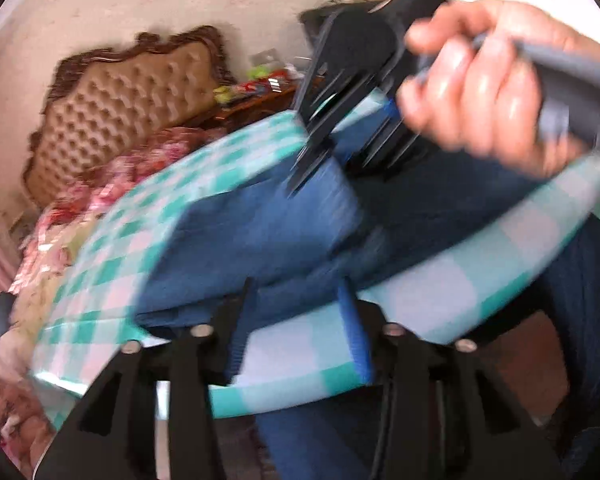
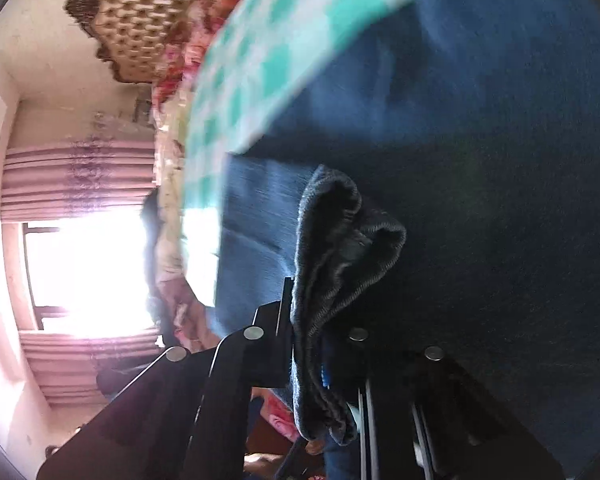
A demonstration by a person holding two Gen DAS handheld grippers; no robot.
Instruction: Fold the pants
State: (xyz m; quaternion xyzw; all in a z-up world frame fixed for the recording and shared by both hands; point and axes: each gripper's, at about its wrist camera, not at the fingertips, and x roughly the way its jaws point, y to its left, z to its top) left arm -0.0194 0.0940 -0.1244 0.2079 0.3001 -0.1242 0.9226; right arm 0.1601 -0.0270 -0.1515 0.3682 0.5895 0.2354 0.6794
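Blue jeans (image 1: 260,232) lie folded on a round table under a teal-and-white check cloth (image 1: 420,300). In the left wrist view my left gripper (image 1: 296,312) is at the near edge of the jeans, its jaws apart. The fabric edge sits between the fingertips, and neither pad presses on it. Across the jeans a hand (image 1: 480,88) holds my right gripper (image 1: 320,152), tips down on the denim. In the right wrist view the right gripper (image 2: 324,320) is shut on a bunched fold of dark denim (image 2: 340,248), raised off the rest of the jeans (image 2: 480,120).
A bed with floral bedding (image 1: 100,188) and a tufted brown headboard (image 1: 128,92) stands behind the table, beside a cluttered nightstand (image 1: 260,88). A bright window (image 2: 88,272) with pink curtains is off to one side. The person's dark-clad leg (image 1: 580,300) is beside the table edge.
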